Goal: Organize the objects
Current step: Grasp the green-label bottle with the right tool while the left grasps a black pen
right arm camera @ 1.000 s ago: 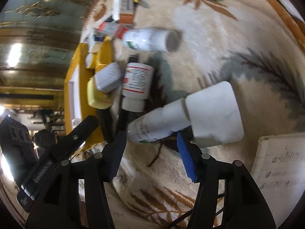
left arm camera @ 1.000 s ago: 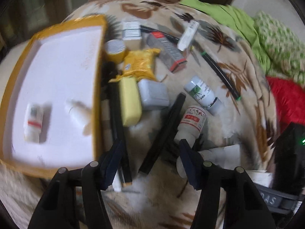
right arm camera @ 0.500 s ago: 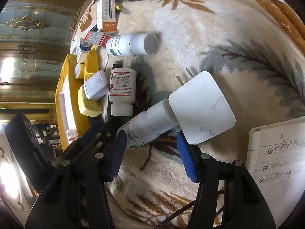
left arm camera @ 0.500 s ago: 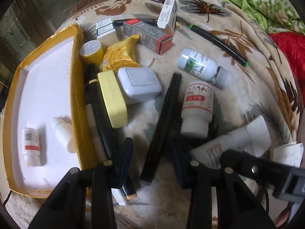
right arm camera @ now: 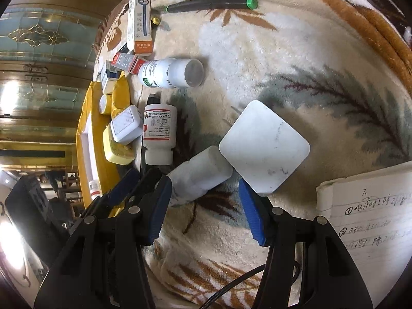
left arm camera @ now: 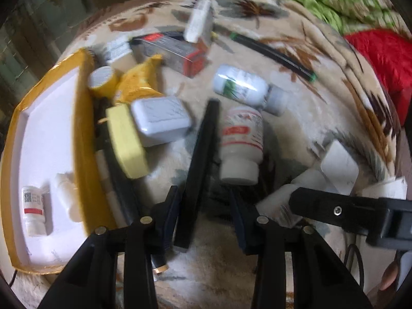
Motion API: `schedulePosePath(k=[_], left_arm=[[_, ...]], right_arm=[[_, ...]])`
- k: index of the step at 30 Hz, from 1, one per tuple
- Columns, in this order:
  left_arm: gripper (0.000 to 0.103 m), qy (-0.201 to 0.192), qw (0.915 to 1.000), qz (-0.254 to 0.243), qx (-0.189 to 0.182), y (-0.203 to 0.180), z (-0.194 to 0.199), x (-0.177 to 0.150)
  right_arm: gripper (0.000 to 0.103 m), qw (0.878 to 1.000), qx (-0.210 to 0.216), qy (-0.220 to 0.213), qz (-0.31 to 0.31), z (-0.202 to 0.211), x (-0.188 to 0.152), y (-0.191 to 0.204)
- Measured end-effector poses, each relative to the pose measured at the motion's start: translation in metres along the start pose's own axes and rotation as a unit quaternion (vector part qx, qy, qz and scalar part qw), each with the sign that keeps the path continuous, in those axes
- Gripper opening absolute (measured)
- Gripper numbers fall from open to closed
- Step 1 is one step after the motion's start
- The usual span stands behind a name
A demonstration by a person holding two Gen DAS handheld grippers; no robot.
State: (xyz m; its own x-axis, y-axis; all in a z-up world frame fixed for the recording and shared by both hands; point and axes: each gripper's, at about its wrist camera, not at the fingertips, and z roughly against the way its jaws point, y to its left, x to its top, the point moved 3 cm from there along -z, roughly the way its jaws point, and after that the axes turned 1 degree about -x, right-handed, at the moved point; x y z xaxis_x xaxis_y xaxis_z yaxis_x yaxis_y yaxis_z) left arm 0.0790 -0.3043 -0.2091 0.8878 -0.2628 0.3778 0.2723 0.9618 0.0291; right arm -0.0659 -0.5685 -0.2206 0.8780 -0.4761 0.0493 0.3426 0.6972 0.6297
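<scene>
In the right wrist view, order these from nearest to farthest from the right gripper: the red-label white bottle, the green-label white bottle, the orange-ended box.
1. Red-label white bottle, just ahead-left of the right gripper.
2. Green-label white bottle, lying farther ahead.
3. Orange-ended box, farthest, upper left.

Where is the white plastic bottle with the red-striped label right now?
The white bottle with the red-striped label lies on its side on the leaf-patterned blanket, between the long black bar and the square white pad, just ahead of the open left gripper.

black left gripper [left arm camera: 203,216] and right gripper [right arm camera: 203,206] — blue pads, brass-coloured screws.
</scene>
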Motion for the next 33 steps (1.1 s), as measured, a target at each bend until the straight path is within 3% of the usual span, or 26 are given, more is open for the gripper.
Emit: schedulePosePath(k=[1,4,6,8,12,17,23,29,33], left_arm=[[0.024,0.003,0.9999,-0.014,-0.006,-0.007,-0.001,-0.002],[0.025,0.011,0.9994,-0.031,-0.009,-0.014,-0.007,-0.002],[0.024,0.011,0.9996,-0.012,-0.025,-0.007,-0.008,0.000],[0.014,0.010,0.9995,0.003,-0.029,-0.001,-0.008,0.000],[0.013,0.016,0.9975,0.040,-0.055,0.011,-0.004,-0.001],[0.013,0.018,0.9848,0.120,-0.125,0.039,0.006,-0.012],[0.013,0.021,0.9851,0.121,-0.121,0.040,0.011,-0.018],[0.014,0.041,0.9869,0.113,-0.107,0.041,0.007,-0.023],[0.015,0.051,0.9875,0.110,-0.102,0.040,0.002,-0.024]], right_arm=[[0.056,1.000,-0.002,0.001,0.003,0.002,0.007,-0.008],[0.056,1.000,-0.007,0.000,0.008,0.007,0.018,-0.024],[0.056,1.000,-0.012,0.002,0.005,0.004,0.016,-0.022],[0.056,1.000,-0.016,0.000,0.008,0.002,0.012,-0.019],[0.056,1.000,-0.020,-0.002,0.003,-0.008,-0.006,0.005],[0.056,1.000,-0.013,0.005,-0.003,-0.023,-0.022,0.037],[0.056,1.000,-0.020,0.015,0.009,-0.030,-0.007,0.036],[0.058,0.993,-0.087,0.014,0.081,-0.049,-0.024,0.065],[0.041,0.987,-0.106,0.014,0.123,-0.053,-0.038,0.078]])
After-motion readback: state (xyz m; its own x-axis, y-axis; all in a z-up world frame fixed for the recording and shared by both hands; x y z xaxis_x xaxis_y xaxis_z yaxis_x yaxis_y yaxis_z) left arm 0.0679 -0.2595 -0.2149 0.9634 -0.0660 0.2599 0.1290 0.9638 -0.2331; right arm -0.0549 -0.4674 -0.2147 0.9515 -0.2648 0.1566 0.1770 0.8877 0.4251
